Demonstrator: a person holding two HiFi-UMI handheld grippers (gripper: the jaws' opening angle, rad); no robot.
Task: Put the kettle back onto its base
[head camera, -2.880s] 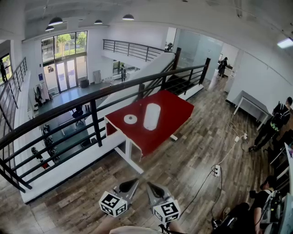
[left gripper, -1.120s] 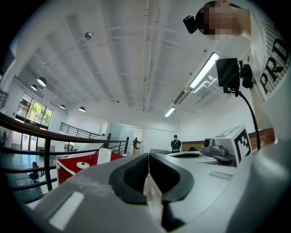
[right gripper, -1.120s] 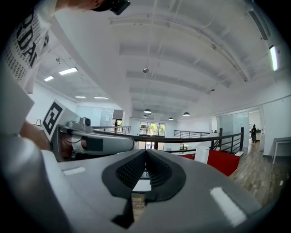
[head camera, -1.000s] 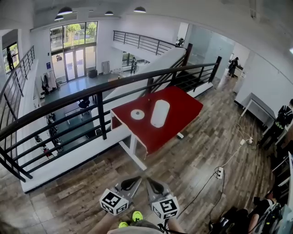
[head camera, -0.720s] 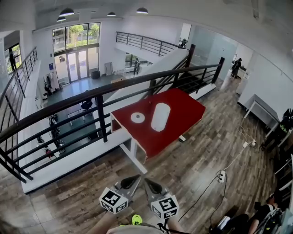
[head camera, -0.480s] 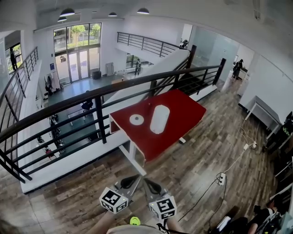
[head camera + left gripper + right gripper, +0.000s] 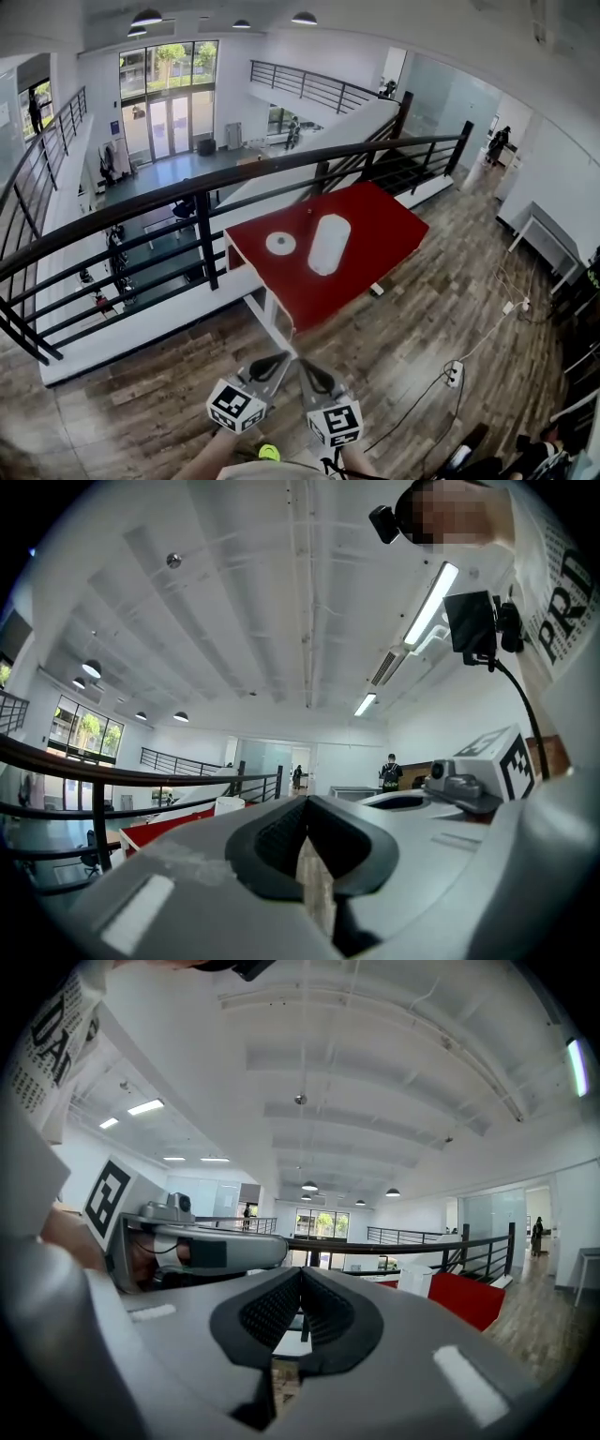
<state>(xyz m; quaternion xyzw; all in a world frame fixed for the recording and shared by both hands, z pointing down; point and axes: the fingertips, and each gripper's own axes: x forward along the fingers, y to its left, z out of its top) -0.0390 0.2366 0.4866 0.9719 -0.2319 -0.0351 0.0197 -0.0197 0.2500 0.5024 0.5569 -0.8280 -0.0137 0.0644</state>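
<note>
The red surface had come nearer since the earlier frames. On it sat one white kettle, just beside one round white base and off it. Two tools pointed level towards it, side by side: the left hand-held gripper and the right hand-held gripper, each clenched on nothing.

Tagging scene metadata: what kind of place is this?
Probably an office or lab mezzanine: black metal railing overlooks a lower lobby with tall glass entrance doors; wood-plank floor, red-topped table up here.
</note>
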